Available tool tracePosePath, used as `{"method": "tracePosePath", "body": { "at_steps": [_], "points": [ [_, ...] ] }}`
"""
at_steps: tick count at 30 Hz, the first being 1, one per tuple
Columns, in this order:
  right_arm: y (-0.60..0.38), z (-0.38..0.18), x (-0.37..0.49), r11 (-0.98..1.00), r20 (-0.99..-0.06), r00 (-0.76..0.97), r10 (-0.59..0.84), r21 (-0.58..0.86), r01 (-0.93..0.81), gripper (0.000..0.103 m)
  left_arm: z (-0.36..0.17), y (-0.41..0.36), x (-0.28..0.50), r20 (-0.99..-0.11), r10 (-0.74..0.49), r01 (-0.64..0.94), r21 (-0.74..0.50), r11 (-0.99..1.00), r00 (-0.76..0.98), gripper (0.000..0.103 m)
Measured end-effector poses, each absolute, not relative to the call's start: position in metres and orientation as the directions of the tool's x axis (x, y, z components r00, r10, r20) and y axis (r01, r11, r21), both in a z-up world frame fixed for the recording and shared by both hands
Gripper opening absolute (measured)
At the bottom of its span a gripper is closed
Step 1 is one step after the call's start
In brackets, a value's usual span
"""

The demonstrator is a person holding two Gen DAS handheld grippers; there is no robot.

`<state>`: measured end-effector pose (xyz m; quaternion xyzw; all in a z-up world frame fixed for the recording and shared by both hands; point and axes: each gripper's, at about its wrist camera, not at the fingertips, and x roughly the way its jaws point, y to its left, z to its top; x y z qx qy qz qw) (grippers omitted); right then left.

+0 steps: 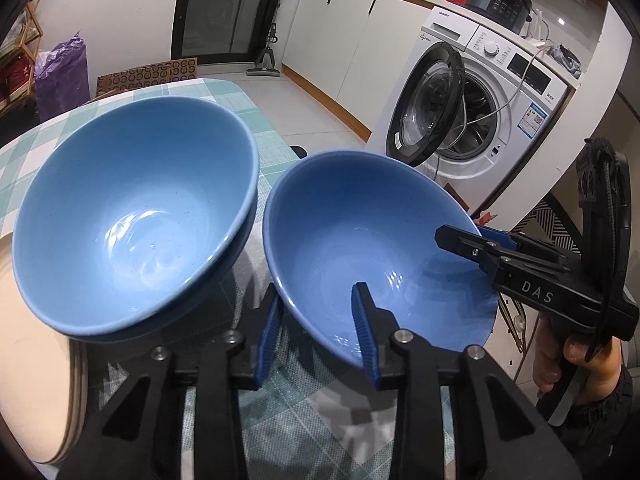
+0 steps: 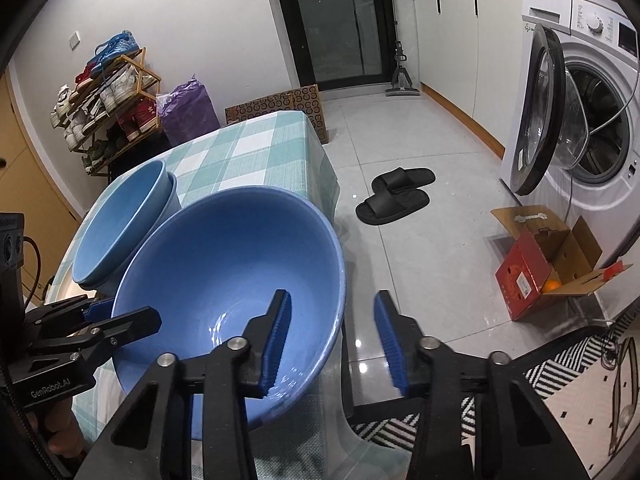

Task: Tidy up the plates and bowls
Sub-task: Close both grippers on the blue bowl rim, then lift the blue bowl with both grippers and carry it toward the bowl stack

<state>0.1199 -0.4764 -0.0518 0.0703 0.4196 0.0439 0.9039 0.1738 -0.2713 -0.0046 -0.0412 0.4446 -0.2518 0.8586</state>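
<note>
A blue bowl [image 1: 360,240] [image 2: 224,280] sits near the right edge of the checked table [image 2: 256,140]. My left gripper [image 1: 318,292] straddles its near-left rim, one pad inside and one outside, with cloth showing between the outer pad and the wall. My right gripper [image 2: 333,296] straddles the right rim, with floor visible between the outer pad and the bowl. Each gripper also shows in the other's view: right gripper [image 1: 464,236], left gripper [image 2: 120,314]. A stack of two nested blue bowls [image 1: 132,216] [image 2: 120,220] stands just left of the single bowl.
Beige stacked plates [image 1: 40,360] lie at the table's near left. Beyond the table's right edge are tiled floor, black slippers [image 2: 394,194], a red cardboard box [image 2: 536,276] and a washing machine [image 1: 480,120] with its door open. A hand [image 1: 576,360] holds the right gripper.
</note>
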Motion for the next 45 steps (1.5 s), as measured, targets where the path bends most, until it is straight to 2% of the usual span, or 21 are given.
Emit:
{"method": "tracePosePath", "body": {
  "at_steps": [7, 18, 45],
  "points": [
    [-0.474, -0.052, 0.118, 0.988, -0.754, 0.643, 0.131, 0.153, -0.022, 0.026, -0.004, -0.27, 0.174, -0.742, -0.457, 0.397, -0.276, 0.875, 0.491, 0.023],
    [-0.47, -0.051, 0.118, 0.99, -0.757, 0.643, 0.119, 0.138, -0.02, 0.014, -0.005, -0.269, 0.178, -0.747, -0.451, 0.391, -0.275, 0.878, 0.489, 0.021],
    [-0.469, -0.024, 0.093, 0.993, -0.721, 0.688, 0.086, 0.12, 0.002, 0.014, 0.015, -0.268, 0.163, -0.731, -0.457, 0.422, -0.252, 0.871, 0.507, 0.021]
  ]
}}
